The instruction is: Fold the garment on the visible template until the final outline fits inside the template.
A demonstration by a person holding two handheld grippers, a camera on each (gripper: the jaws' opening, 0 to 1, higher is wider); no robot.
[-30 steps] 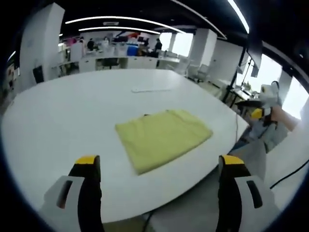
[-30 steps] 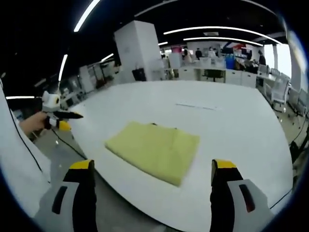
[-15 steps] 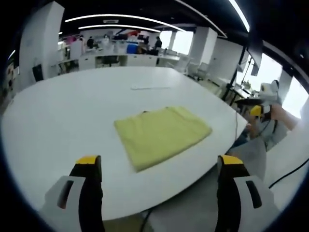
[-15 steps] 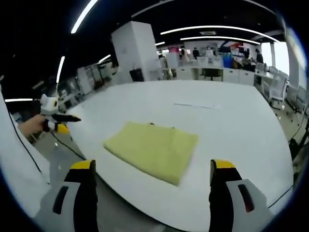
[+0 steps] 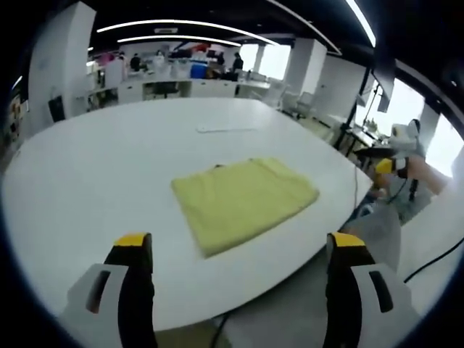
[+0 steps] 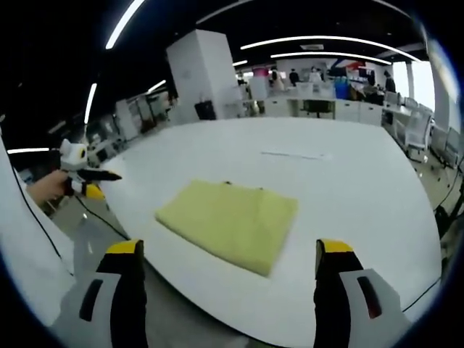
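Note:
A yellow garment [image 5: 243, 201] lies folded into a flat rectangle on the white table [image 5: 109, 159], near its front edge. My left gripper [image 5: 239, 250] hangs open above the table's edge, well short of the cloth. In the right gripper view the same garment [image 6: 230, 222] rests ahead of my right gripper [image 6: 228, 254], which is also open and holds nothing. The other gripper [image 5: 395, 156] appears at the far right of the left gripper view, held by a hand, and the left one [image 6: 80, 170] appears at the far left of the right gripper view. No template outline can be made out.
A thin pale strip [image 5: 226, 130] lies farther back on the table. Desks, chairs and people stand in the office behind. A white pillar [image 6: 206, 76] rises beyond the table. A cable [image 6: 101, 214] hangs beside the table edge.
Both views shifted only slightly; the garment has not moved and both grippers stay open.

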